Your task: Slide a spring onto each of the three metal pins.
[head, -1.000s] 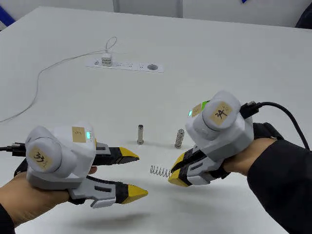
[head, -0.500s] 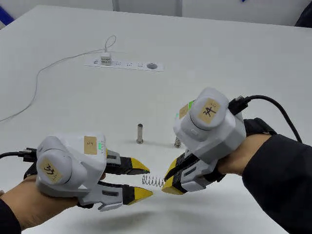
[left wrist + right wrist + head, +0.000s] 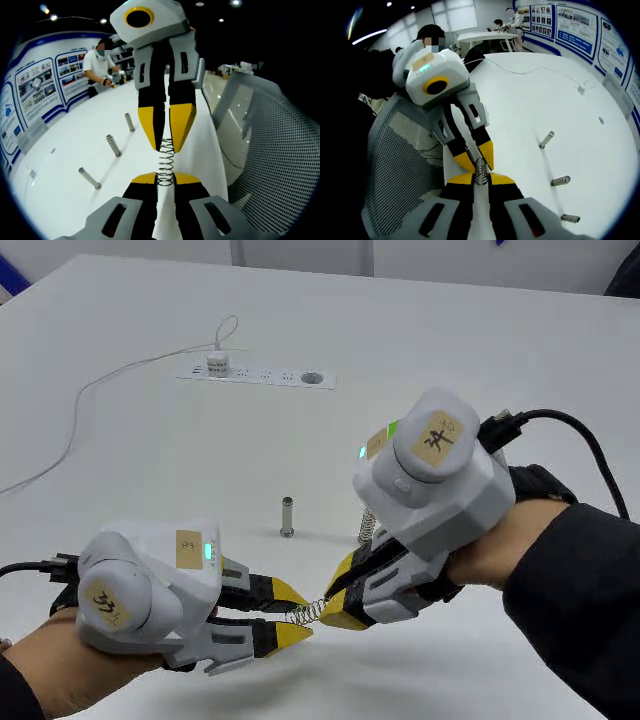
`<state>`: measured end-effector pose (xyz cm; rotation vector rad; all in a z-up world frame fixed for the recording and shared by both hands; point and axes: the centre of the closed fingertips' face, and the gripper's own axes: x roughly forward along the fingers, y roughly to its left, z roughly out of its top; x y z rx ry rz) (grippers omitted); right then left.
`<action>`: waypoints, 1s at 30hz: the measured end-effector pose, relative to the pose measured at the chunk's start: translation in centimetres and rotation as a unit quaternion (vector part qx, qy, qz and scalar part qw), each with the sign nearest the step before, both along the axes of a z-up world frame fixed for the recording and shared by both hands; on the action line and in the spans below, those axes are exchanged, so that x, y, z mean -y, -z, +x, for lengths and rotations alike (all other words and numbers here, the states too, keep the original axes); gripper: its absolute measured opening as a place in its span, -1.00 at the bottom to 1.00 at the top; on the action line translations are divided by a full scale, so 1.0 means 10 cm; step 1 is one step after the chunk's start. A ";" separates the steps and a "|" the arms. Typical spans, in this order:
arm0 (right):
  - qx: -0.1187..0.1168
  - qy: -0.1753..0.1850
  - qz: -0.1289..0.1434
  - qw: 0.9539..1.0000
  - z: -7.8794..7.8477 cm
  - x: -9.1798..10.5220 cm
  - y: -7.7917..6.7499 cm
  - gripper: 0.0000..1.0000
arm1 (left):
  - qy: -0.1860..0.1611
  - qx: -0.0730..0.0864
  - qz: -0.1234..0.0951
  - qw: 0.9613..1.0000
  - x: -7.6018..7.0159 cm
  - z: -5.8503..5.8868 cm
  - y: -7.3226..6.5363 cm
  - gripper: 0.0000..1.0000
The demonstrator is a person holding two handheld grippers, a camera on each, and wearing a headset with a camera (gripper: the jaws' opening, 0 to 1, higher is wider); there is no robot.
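The white desk (image 3: 450, 350) was the broadest thing in view, matte and bare apart from a few items. In the left gripper view, a wall of blue-trimmed display boards (image 3: 47, 85) curved behind it. Their print was too small to read, and a person (image 3: 101, 64) stood beside them. A mesh chair back (image 3: 260, 135) was just beside the desk edge.

The left gripper (image 3: 300, 615) and the right gripper (image 3: 334, 608) met nose to nose near the front of the desk. Each carried a paper sticker with handwritten marks I could not make out, and a lit green light.

A white power strip (image 3: 255, 372) lay well apart from them, with a white plug (image 3: 218, 364) and a thin cable (image 3: 110, 375).

Three upright pins stood in a row. One was a bare pin (image 3: 287, 517). A second pin (image 3: 367, 527) wore a spring and was partly hidden by the right gripper. A third pin (image 3: 129, 121) was also sleeved.

The loose spring (image 3: 166, 159) hung between the grippers. Its long axis ran from one to the other, roughly level. Both sets of jaws were closed, each pinching one end.
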<state>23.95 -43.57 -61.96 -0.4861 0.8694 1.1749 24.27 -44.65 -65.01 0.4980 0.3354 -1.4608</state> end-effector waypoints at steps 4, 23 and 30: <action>0.011 0.000 0.013 1.000 0.02 -0.06 -0.06 -0.77 | -0.002 -0.003 -0.004 1.000 0.01 0.00 -0.02 -0.77; 0.049 -0.008 0.055 0.997 0.08 -0.22 -0.19 -0.69 | -0.026 -0.040 -0.035 0.998 0.01 0.01 -0.09 -0.78; 0.052 -0.011 0.050 0.997 0.07 -0.21 -0.16 -0.70 | -0.034 -0.051 -0.041 0.997 0.00 0.03 -0.10 -0.78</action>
